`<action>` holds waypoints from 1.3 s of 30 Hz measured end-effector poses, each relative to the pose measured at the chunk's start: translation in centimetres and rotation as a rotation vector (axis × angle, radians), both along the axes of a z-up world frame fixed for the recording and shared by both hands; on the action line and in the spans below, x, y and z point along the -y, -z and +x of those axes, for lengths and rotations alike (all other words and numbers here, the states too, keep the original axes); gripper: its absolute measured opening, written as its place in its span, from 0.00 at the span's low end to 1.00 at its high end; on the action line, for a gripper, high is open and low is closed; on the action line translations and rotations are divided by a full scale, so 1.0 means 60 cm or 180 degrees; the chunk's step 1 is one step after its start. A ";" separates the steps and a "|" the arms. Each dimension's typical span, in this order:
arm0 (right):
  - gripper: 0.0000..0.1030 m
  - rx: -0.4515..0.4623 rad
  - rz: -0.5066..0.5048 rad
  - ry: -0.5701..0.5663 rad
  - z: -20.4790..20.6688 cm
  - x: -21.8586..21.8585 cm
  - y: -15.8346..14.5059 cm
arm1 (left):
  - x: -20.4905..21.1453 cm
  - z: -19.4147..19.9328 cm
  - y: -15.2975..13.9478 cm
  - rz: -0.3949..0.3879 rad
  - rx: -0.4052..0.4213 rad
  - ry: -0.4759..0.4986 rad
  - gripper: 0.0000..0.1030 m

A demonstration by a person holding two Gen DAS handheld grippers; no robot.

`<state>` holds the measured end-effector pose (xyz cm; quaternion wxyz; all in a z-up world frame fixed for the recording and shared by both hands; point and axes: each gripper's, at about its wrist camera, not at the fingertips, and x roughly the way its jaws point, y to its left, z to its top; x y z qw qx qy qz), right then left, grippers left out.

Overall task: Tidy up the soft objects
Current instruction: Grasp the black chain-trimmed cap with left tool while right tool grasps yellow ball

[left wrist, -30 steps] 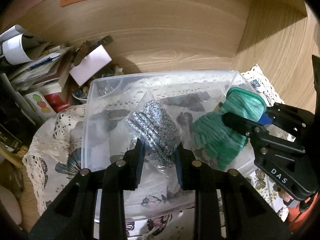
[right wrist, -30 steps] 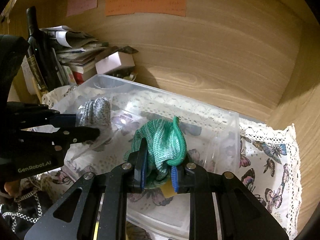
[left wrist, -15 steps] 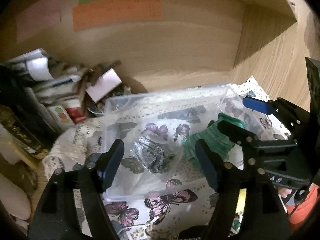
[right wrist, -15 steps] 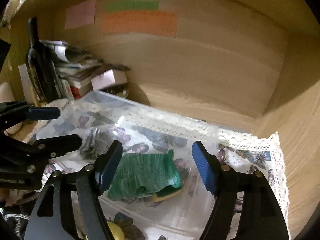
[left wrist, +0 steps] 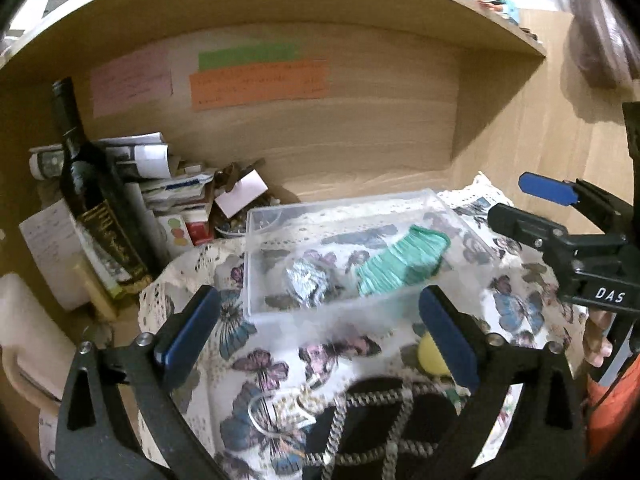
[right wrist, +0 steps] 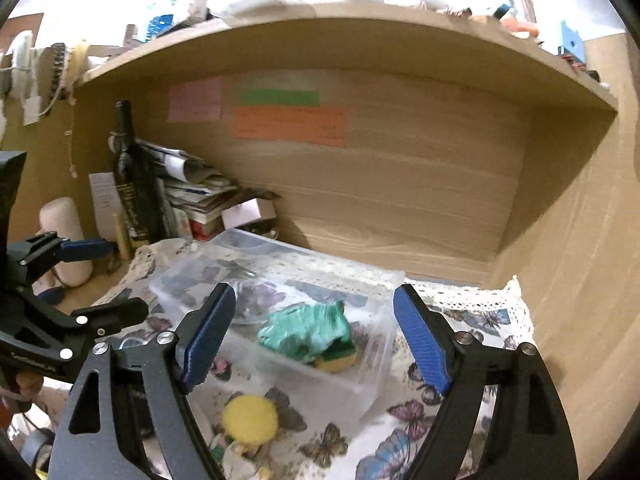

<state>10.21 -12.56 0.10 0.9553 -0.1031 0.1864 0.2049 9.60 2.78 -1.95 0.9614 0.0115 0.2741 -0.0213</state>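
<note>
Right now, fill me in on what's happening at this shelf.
A person with two handheld grippers is sorting soft items into a clear plastic box on the butterfly cloth. A green knit glove and a grey speckled glove lie inside. The left gripper and right gripper hover open, holding nothing. A yellow ball sits outside the box.

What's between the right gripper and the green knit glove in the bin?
In the right wrist view, the clear bin's near wall stands between the open right gripper and the green knit glove; a yellow ball lies lower on the cloth.
</note>
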 end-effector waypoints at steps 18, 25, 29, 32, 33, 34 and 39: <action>0.77 -0.0445 -0.0053 -0.0021 -0.046 0.005 0.106 | 0.069 -0.066 0.093 -0.0114 -0.0316 0.0189 0.98; 0.77 -0.0710 -0.0088 -0.0094 -0.026 -0.003 0.138 | 0.042 -0.061 0.118 -0.0246 -0.0377 0.0087 0.76; 0.76 -0.0868 -0.0105 -0.0201 -0.010 -0.017 0.149 | 0.012 -0.057 0.119 -0.0548 -0.0460 0.0104 0.59; 0.67 -0.1021 -0.0159 -0.0250 0.004 -0.030 0.161 | 0.005 -0.058 0.119 -0.0589 -0.0487 0.0137 0.40; 0.66 -0.1074 -0.0180 -0.0276 0.008 -0.034 0.165 | 0.005 -0.058 0.118 -0.0599 -0.0495 0.0153 0.34; 0.61 -0.1157 -0.0215 -0.0298 0.015 -0.039 0.172 | 0.004 -0.058 0.116 -0.0611 -0.0494 0.0163 0.30; 0.40 -0.1301 -0.0223 -0.0408 0.023 -0.042 0.184 | 0.006 -0.059 0.107 -0.0539 -0.0458 0.0143 0.21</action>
